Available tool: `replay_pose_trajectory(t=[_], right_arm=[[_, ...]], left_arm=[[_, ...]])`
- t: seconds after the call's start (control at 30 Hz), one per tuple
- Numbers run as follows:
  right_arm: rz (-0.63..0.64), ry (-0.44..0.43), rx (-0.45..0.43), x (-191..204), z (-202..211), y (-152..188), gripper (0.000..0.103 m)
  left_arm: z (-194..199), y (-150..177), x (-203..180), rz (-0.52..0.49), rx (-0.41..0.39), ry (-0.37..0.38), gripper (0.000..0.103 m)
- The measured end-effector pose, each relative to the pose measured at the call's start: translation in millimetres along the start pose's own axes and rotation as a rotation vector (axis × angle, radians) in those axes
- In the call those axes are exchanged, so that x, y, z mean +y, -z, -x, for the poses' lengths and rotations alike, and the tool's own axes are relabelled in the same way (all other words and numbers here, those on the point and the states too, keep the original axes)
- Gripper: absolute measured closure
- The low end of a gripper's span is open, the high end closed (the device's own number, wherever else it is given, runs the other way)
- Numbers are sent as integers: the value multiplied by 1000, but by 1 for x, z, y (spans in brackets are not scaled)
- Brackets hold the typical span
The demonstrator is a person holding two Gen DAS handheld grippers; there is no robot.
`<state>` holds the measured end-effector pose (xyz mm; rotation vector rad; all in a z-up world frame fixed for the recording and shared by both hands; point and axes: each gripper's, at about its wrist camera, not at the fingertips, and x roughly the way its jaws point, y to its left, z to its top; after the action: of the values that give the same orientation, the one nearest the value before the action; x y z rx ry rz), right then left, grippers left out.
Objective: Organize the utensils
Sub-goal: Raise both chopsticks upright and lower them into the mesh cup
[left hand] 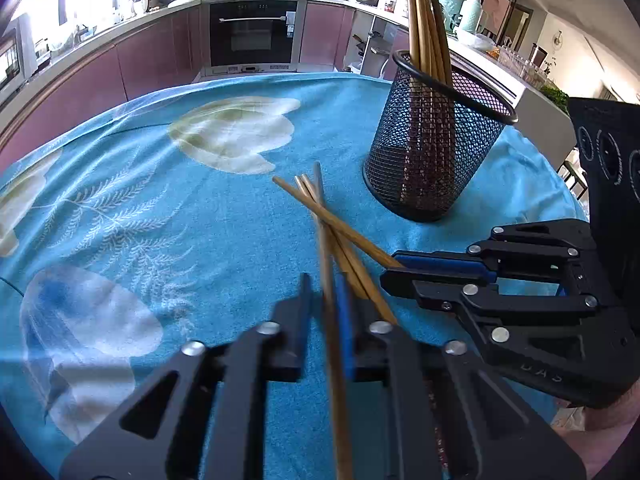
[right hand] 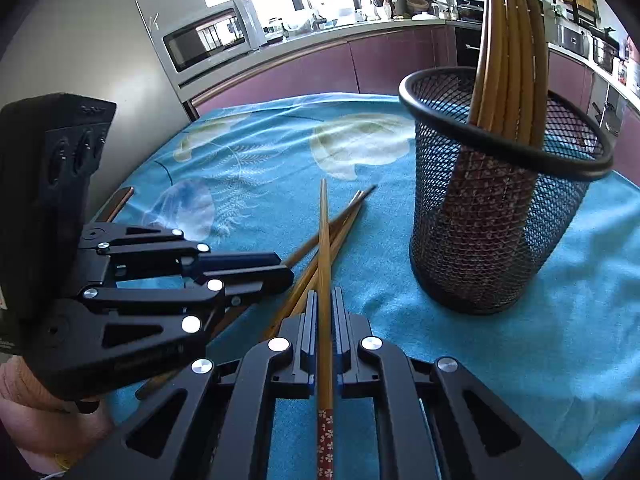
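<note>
On the blue cloth point(left hand: 160, 184), going left to right: the left gripper point(left hand: 324, 288) is clamped on 1 chopstick point(left hand: 332, 320), which runs forward between its pads and looks blurred in the left wrist view. Just right of it, the loose chopsticks point(left hand: 316, 200) lie crossed in a small pile. The right gripper point(right hand: 324, 300) is clamped on another chopstick point(right hand: 325, 264), its patterned end point(right hand: 325, 440) trailing back toward the camera. Furthest right stands the mesh cup point(right hand: 496, 216), with several chopsticks point(right hand: 508, 60) already leaning in it.

Risks, as I judge them:

- Both held sticks cross the pile. Lifting either one could drag or flick the loose sticks, perhaps off the cloth.
- The 2 grippers sit very near each other. Moving both at once invites a knock that twists a stick in its grip.
- Each grip is a thin pinch on a smooth round stick. A swing toward the cup could let it pivot or slide out.
- The cup is light and open. A stick arriving at a slant could catch the rim point(right hand: 440, 80) or the leaning bundle and tip it.
</note>
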<state>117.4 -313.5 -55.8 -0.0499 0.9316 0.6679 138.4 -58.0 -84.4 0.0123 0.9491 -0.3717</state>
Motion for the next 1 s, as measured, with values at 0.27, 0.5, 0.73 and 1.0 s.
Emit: replay_pose_trajectory(t=[0.27, 0.5, 0.73, 1.0], right_arm=[[5, -27, -104, 0, 37, -5, 97], [9, -38, -201, -3, 75, -13, 97], [-1, -38, -292, -9, 105, -23, 97], [2, -22, -359, -20, 128, -34, 97]], left_arm=[[25, -2, 2, 20, -60, 26, 95], [63, -12, 1, 15, -142, 88, 95], [104, -19, -4, 0, -224, 144, 95], [143, -35, -10, -8, -328, 187, 95]])
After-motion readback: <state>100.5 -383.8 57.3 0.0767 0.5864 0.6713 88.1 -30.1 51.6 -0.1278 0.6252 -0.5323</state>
